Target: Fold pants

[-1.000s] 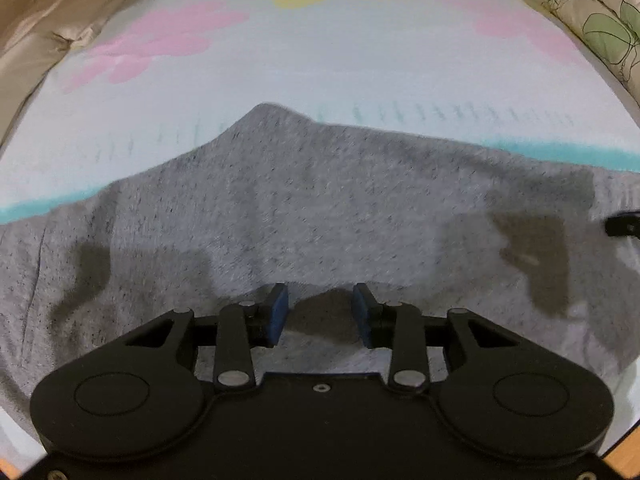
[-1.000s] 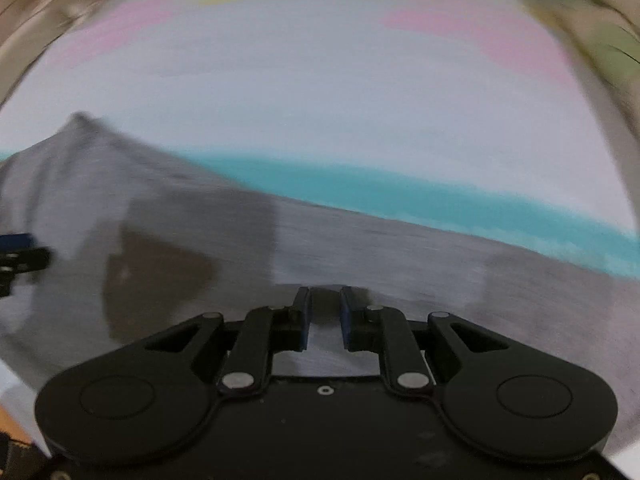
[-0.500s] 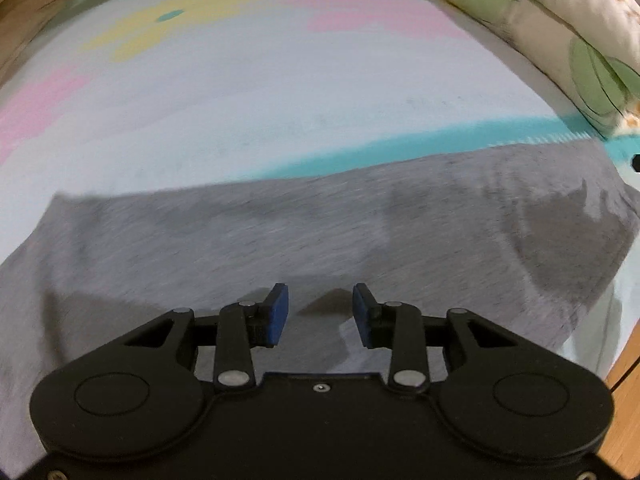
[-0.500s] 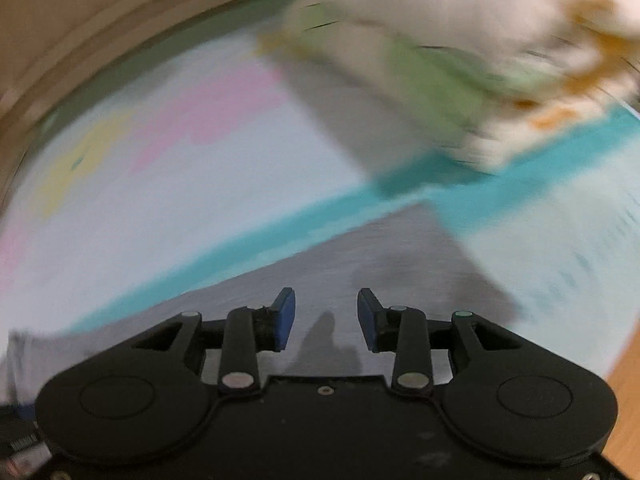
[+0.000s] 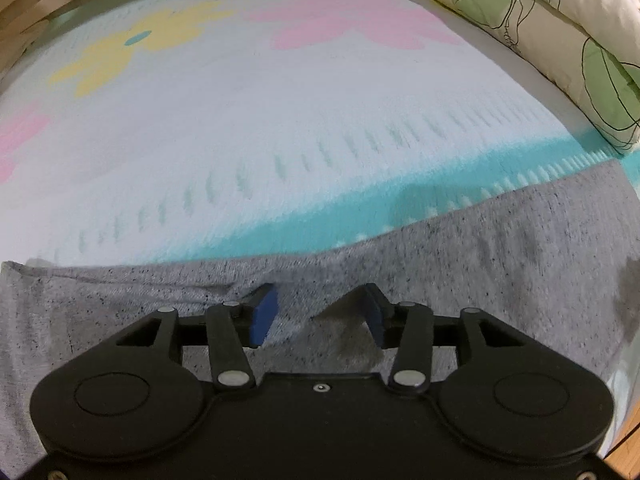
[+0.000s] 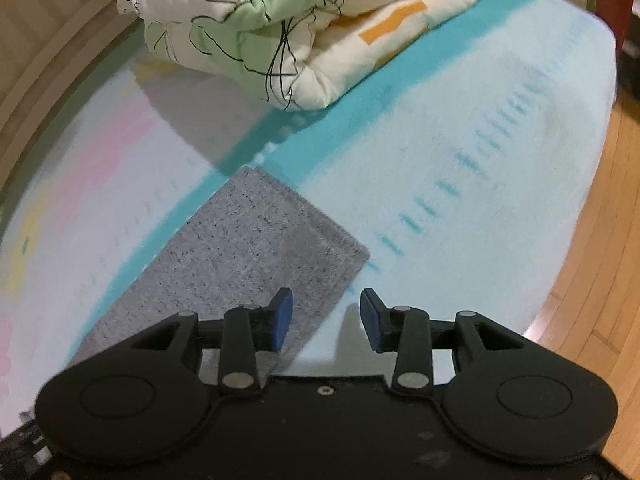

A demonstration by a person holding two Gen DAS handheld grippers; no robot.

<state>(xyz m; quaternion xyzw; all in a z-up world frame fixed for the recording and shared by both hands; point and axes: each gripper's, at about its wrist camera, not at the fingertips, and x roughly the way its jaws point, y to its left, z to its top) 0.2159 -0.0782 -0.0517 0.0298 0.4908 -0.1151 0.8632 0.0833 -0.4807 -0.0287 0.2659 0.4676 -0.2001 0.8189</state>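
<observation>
Left wrist: left gripper opening, empty, above grey pants; right gripper likewise opening, empty.

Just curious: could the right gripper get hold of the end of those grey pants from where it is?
Probably yes. The right gripper hangs over the near corner of the grey pants, jaws opening with nothing between them, and nothing lies in the way.

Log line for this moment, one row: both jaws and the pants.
left gripper: jaws opening, empty, over grey pants | right gripper: jaws opening, empty, at pants' corner | pants: flat on bedspread
</observation>
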